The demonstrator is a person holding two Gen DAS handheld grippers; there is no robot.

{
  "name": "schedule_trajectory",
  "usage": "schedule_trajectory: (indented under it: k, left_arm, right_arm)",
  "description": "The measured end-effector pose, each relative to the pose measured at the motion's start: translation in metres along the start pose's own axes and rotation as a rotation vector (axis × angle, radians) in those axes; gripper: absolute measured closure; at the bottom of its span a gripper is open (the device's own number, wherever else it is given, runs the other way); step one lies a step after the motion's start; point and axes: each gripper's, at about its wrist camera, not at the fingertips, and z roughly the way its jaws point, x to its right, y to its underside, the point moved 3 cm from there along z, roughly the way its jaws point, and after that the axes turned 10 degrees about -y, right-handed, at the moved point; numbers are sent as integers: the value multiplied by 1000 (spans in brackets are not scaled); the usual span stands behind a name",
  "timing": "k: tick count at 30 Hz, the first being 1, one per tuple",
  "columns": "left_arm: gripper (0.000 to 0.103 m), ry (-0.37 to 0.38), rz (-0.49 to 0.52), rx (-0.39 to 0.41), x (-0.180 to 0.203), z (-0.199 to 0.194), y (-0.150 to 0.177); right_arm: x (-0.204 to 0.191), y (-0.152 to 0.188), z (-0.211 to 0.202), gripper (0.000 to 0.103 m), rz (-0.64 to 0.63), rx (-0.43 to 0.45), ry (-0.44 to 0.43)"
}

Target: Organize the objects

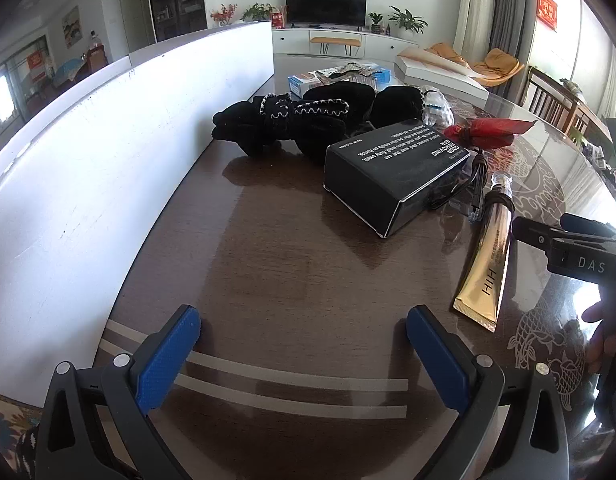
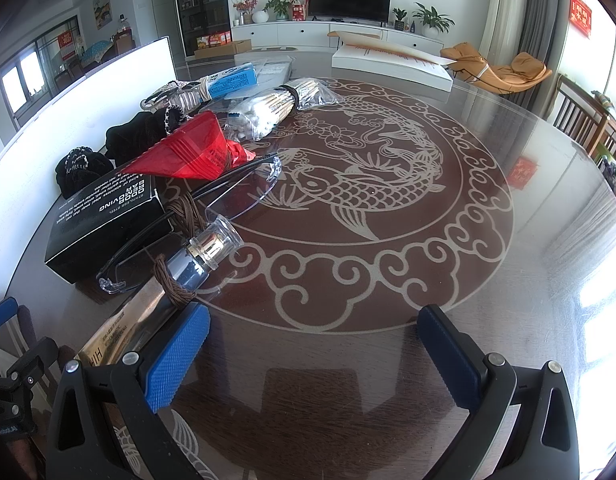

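Observation:
A heap of objects lies on the dark table. In the left wrist view: black gloves (image 1: pixel 292 120), a black box (image 1: pixel 391 178), a red wrapper (image 1: pixel 487 132) and a gold tube (image 1: pixel 487 256). My left gripper (image 1: pixel 304 344) is open and empty, near the table's front edge, short of the box. The right wrist view shows the black box (image 2: pixel 104 224), clear glasses (image 2: pixel 236 196), the red wrapper (image 2: pixel 188 152), the gold tube (image 2: pixel 164 292) and a bag of cotton swabs (image 2: pixel 268 110). My right gripper (image 2: pixel 313 344) is open and empty, its left finger beside the tube.
A white board (image 1: pixel 108 152) stands along the table's left side. A blue packet (image 2: pixel 232 80) and a white flat box (image 2: pixel 391 62) lie at the far end. The table's fish-patterned centre (image 2: pixel 367 176) is to the right. Chairs (image 2: pixel 587 120) stand at the right.

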Motion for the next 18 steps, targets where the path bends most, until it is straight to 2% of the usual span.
schedule_trajectory:
  k: [4, 6, 7, 10, 14, 18]
  left_arm:
    - [0, 19, -8, -21, -7, -4, 4]
    - [0, 58, -37, -20, -14, -7, 5]
    - [0, 70, -51, -14, -18, -9, 5]
    - [0, 66, -67, 20, -25, -17, 5]
    - [0, 59, -81, 62, -28, -23, 0]
    - [0, 67, -105, 74, -29, -25, -2]
  right_arm:
    - [0, 0, 0, 0, -4, -1, 0]
    - [3, -4, 2, 0, -11, -57, -18]
    - [8, -6, -1, 0, 18, -71, 0]
    - [15, -10, -30, 0, 114, 8, -37]
    - [-14, -20, -36, 0, 65, -24, -108]
    - [-49, -21, -10, 0, 51, -100, -152]
